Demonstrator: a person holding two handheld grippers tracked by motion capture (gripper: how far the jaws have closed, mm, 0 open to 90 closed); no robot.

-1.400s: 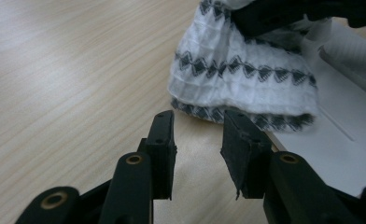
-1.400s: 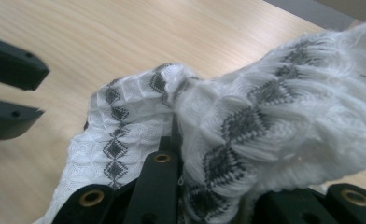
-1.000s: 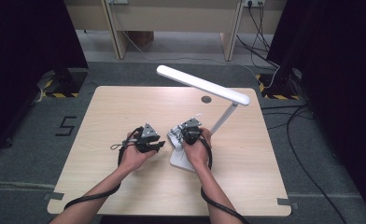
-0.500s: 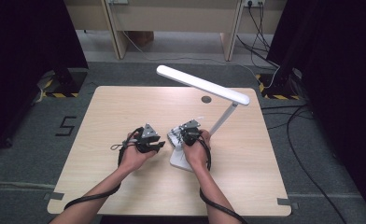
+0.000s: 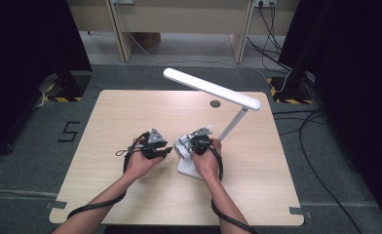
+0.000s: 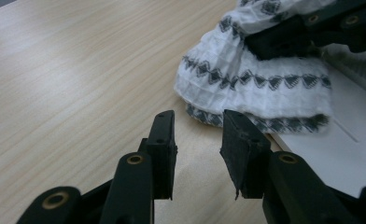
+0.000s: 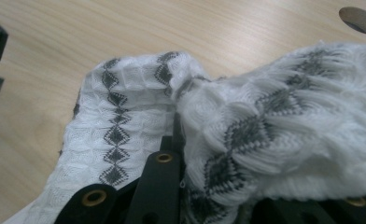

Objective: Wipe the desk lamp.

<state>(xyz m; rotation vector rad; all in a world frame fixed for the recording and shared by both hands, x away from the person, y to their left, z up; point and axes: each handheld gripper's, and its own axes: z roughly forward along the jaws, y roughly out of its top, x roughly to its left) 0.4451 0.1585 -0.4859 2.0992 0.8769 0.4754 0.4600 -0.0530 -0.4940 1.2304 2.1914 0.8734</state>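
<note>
On the wooden counter [image 5: 130, 117] a white desk lamp [image 5: 213, 90] stood at the right of centre, its flat base [image 5: 188, 168] lying near the person's right hand and its long head reaching up and to the far left. The right claw [image 5: 185, 146] rested over the near left corner of that base and gripped a white cloth [image 5: 183, 145] patterned with rows of dark diamonds. In the right gripper view the cloth [image 7: 246, 135] was bunched up between the black jaws, which pressed into its folds, with a flatter flap spreading away to the left across the counter; the jaws had just been closing a little further on the cloth. In the left gripper view the same cloth [image 6: 256, 79] lay partly on the white lamp base [image 6: 330, 154] and partly on the bare wood, with the right claw's black fingers [image 6: 284, 42] clamped into its top. The left claw [image 6: 197, 144] sat low over the counter just short of the cloth's near hem, its jaws parted with only wood showing between them and touching nothing. From the high view the left claw [image 5: 165, 150] pointed right, toward the right one, the two close together but apart. Whether the cloth's lowest fold actually touched the left claw's right pad [image 6: 239, 149] was hard to judge; it seemed to stop just beyond it. A round grey grommet [image 5: 215, 103] sat in the counter at the far side, behind the lamp's arm.
</note>
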